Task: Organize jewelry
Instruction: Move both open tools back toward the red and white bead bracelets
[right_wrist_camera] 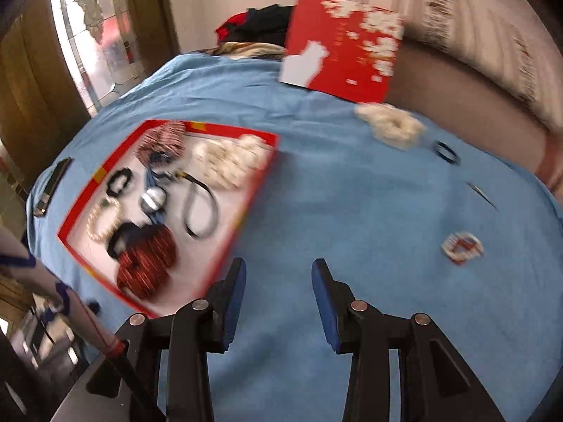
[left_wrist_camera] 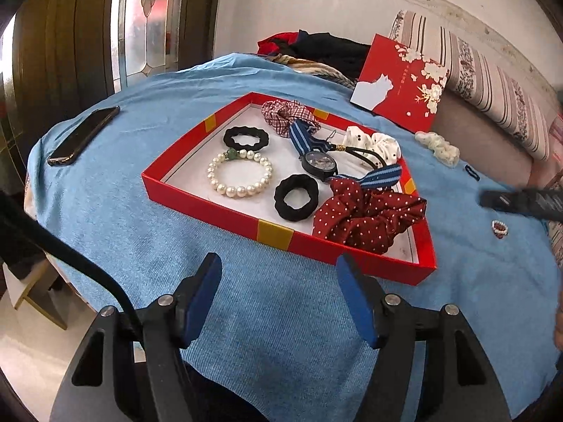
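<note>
Left wrist view looks down over a blue cloth [left_wrist_camera: 140, 232] spread on the table, with the left gripper [left_wrist_camera: 278, 277] hovering above it, its blue pads apart and nothing between them. Just beyond its fingertips sits a shallow red box tray [left_wrist_camera: 211, 204] with a white floor. Inside, toward the left, lie a pearl bracelet [left_wrist_camera: 240, 175] with one green bead and, just behind it, a black hair tie [left_wrist_camera: 246, 138]. A second black hair tie [left_wrist_camera: 296, 201] lies nearer the front, touching a dark red polka-dot scrunchie [left_wrist_camera: 369, 221] in the near right corner. A wristwatch with a blue striped strap [left_wrist_camera: 318, 163] runs across the middle; a red checked scrunchie [left_wrist_camera: 285, 112] and a white dotted scrunchie [left_wrist_camera: 376, 146] fill the far side. A phone [left_wrist_camera: 84, 135] rests on the cloth to the left. The red box lid [left_wrist_camera: 401, 81] leans at the far right.

Right wrist view is motion-blurred. The right gripper [right_wrist_camera: 278, 281] hangs over bare cloth just right of the tray, its fingers released and empty. Outside the tray, to the right, lie a cream scrunchie [right_wrist_camera: 390, 125], a small dark ring-shaped band [right_wrist_camera: 446, 153], a thin dark hairpin [right_wrist_camera: 482, 195] and a red-and-white beaded ring [right_wrist_camera: 462, 248].
</note>
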{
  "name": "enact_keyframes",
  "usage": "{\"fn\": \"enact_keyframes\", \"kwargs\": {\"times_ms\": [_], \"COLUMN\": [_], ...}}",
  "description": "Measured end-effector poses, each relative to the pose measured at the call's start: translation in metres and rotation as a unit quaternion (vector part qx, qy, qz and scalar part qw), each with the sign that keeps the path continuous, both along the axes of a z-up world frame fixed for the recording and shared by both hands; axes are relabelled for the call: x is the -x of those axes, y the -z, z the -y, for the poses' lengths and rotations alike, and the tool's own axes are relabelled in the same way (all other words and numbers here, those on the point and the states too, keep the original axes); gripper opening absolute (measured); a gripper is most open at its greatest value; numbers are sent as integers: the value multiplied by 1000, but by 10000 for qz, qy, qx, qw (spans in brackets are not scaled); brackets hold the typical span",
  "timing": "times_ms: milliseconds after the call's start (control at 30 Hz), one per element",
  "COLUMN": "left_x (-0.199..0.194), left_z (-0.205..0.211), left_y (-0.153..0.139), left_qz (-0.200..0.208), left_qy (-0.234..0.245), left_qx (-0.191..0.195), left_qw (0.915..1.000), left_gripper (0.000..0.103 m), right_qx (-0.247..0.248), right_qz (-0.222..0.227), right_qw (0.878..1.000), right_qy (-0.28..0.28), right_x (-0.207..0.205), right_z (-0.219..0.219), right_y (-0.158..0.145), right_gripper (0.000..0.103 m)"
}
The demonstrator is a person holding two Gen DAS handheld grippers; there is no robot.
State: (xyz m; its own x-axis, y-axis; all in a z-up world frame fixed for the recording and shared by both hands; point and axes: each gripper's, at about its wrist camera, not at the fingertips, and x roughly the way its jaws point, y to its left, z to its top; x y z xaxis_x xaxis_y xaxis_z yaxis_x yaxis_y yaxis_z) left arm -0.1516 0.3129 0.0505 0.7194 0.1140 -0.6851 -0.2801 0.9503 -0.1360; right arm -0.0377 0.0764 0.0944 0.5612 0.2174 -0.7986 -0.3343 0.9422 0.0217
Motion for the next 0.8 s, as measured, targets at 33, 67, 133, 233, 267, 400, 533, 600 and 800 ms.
{"fn": "enact_keyframes", "kwargs": {"times_ms": [33, 67, 133, 233, 267, 400, 533, 600, 800], "left_x": [0, 1, 1, 2, 4, 4, 2, 0, -7], "left_z": [2, 2, 4, 7, 9, 22, 36, 41, 45], "left_y": [0, 1, 1, 1, 0, 0, 2, 4, 9], "left_qz": [-18, -34, -67, -66, -58, -53, -87, -132, -252], "left_qy": [12, 17, 15, 32, 44, 173, 374, 436, 467], "left_qx": [-32, -58, -118, -225, -265, -490, -788, -905, -1002], "left_qw": [10000, 10000, 9999, 9997, 9996, 9986, 9961, 9949, 9936], "left_gripper": [67, 67, 67, 67, 67, 67, 68, 68, 68], "right_qx": [30, 85, 170, 247, 205, -72, -198, -339, -669], "right_qz": [9, 12, 7, -60, -85, -181, -196, -233, -484], "right_qw": [10000, 9998, 9992, 9967, 9952, 9873, 9811, 9775, 9635], "right_qy": [75, 187, 357, 776, 951, 1576, 1917, 2067, 2546], "right_x": [5, 11, 17, 18, 16, 5, -17, -36, -100], "right_z": [12, 28, 48, 89, 105, 160, 188, 197, 216], "right_y": [2, 5, 10, 18, 20, 26, 30, 31, 46], "right_gripper": [42, 42, 42, 42, 42, 42, 42, 42, 45]}}
